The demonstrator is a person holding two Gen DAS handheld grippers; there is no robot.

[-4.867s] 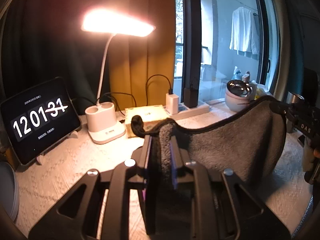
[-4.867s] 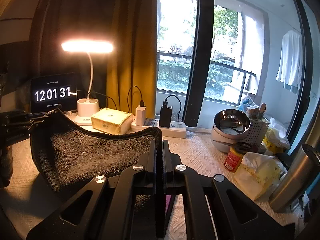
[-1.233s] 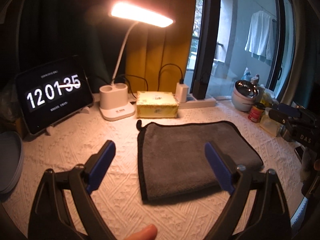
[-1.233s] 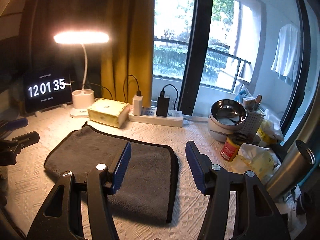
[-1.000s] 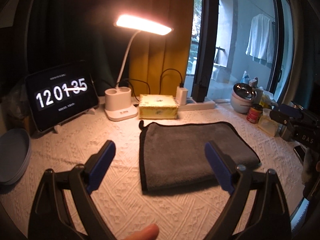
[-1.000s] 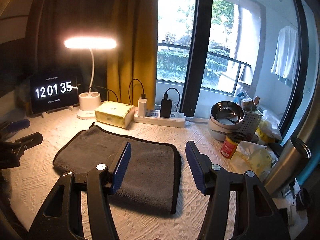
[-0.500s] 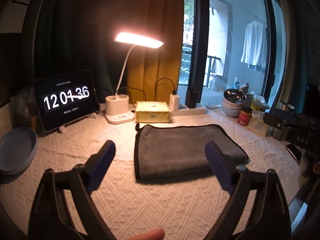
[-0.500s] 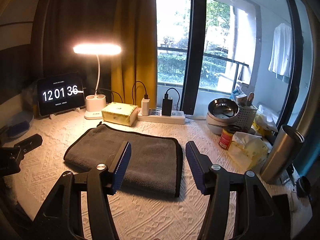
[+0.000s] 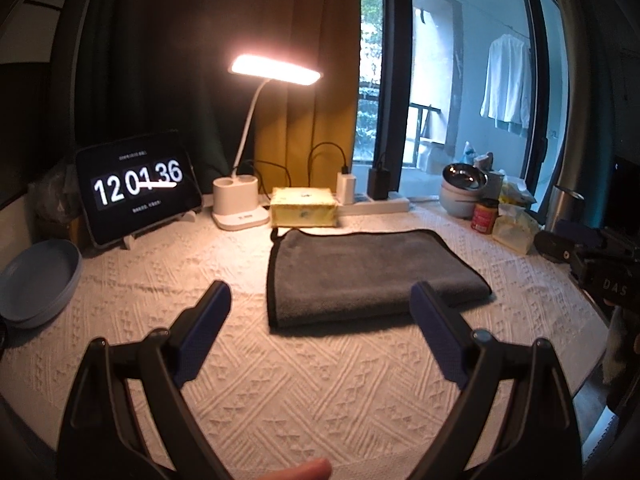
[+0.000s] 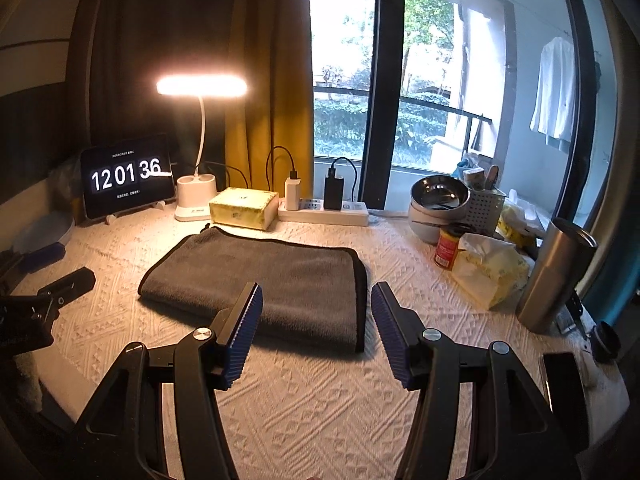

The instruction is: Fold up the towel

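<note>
Towel [image 9: 360,276], grey with dark trim, lies folded flat on the white textured surface [image 9: 280,380], ahead of the left gripper [image 9: 320,320], whose fingers [image 9: 204,328] stand wide apart, holding nothing. From the right wrist, towel [image 10: 264,276] sits just beyond the fingertips of the right gripper [image 10: 316,320], also spread and empty. One fold looks done; a further fold would mean pinching an edge again.

A home, by the look: a desk lamp [image 10: 201,87] and tablet clock [image 10: 127,176] on a table [image 10: 320,400] beside curtains [image 10: 268,80], with a shirt [image 10: 556,92] hanging on the balcony.
</note>
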